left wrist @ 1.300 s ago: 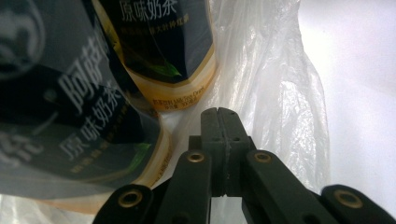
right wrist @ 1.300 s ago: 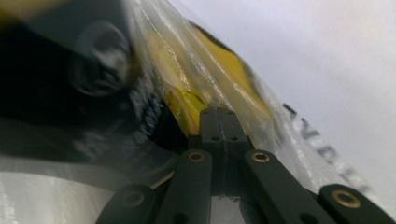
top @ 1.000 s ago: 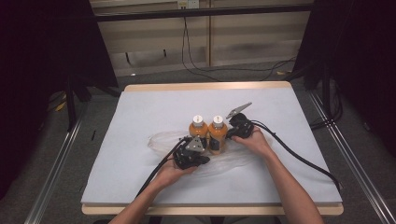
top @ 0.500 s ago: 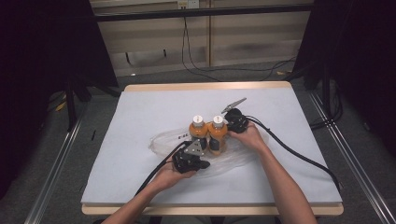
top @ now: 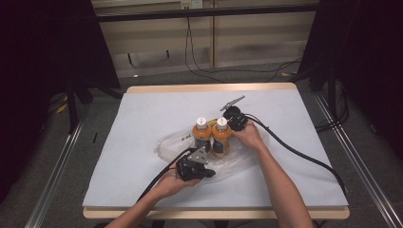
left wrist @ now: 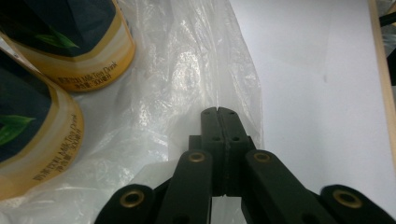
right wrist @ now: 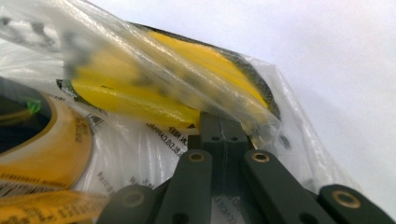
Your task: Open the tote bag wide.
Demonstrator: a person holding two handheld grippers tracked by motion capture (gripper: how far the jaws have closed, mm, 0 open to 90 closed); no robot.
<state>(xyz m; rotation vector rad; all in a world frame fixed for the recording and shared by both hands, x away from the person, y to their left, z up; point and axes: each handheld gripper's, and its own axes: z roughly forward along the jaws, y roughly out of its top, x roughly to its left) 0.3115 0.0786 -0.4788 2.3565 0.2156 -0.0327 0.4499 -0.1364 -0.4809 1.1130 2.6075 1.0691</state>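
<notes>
Plastic bag [top: 237, 164] film blurs my right hand-held gripper [right wrist: 223, 122] view; both jaw pairs pinch it, left hand-held gripper [left wrist: 217, 112] beside two bottles [top: 212, 137] on the white bench [top: 142, 123].

Your white table top [top: 142, 123] is evenly lit from above, while the surrounding room falls to near black. You get bright glare off the crinkled clear plastic bag [left wrist: 187, 65] in the left gripper view. Your right gripper view blurs the close yellow-printed plastic film [right wrist: 140, 88].
</notes>
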